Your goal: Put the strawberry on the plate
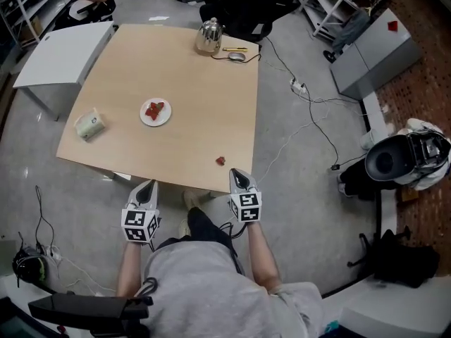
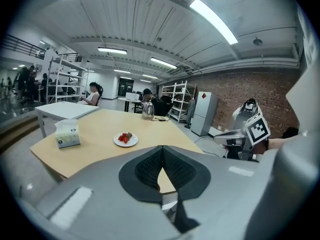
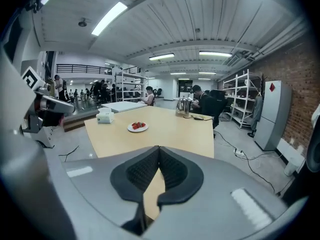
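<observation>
A white plate (image 1: 155,112) holding cut strawberries sits mid-left on the wooden table (image 1: 190,83). It also shows in the left gripper view as the plate (image 2: 126,140) and in the right gripper view as the plate (image 3: 138,127). One loose strawberry (image 1: 220,160) lies near the table's front edge. My right gripper (image 1: 239,179) hangs just short of that edge, slightly right of the berry, shut and empty. My left gripper (image 1: 147,191) is off the table's front edge to the left, also shut with nothing in it. Neither gripper view shows the loose berry; each gripper's own body hides the near table edge.
A tissue box (image 1: 89,124) lies at the table's left edge. A metal kettle (image 1: 208,36) with a mouse and pen stands at the far edge. A white table (image 1: 63,51) adjoins on the left. Cables (image 1: 303,111) trail over the floor to the right.
</observation>
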Available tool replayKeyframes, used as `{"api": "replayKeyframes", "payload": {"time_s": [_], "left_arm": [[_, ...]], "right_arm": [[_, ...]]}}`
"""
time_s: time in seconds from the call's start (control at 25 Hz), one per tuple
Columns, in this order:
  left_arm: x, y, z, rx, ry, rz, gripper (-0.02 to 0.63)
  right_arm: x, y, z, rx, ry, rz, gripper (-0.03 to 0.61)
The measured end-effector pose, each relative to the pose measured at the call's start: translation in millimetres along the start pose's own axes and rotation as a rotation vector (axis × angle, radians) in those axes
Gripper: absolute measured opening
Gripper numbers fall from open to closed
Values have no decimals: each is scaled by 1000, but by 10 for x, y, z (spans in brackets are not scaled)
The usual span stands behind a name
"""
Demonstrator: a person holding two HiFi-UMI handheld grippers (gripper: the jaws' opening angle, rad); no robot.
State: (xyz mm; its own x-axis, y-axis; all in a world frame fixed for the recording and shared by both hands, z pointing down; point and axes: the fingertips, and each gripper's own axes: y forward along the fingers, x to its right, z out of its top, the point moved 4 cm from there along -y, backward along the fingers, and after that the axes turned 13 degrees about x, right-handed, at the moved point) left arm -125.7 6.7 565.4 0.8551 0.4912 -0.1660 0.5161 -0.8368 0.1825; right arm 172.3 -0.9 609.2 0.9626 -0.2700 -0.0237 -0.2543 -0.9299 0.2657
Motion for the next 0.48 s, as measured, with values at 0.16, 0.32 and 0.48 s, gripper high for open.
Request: {"api": "replayKeyframes", "payload": {"time_s": [0.16, 0.32, 0.48], "left_arm": [[-75, 77, 17, -2, -19, 16, 20], [-162, 162, 27, -9, -30, 38, 20], [-220, 244, -8, -29, -43, 54, 20]], "right_arm": [[55, 239, -103, -33, -16, 21, 8], [72, 493, -270, -95, -15, 60, 69], [107, 693, -523, -177, -17, 87, 93]]}}
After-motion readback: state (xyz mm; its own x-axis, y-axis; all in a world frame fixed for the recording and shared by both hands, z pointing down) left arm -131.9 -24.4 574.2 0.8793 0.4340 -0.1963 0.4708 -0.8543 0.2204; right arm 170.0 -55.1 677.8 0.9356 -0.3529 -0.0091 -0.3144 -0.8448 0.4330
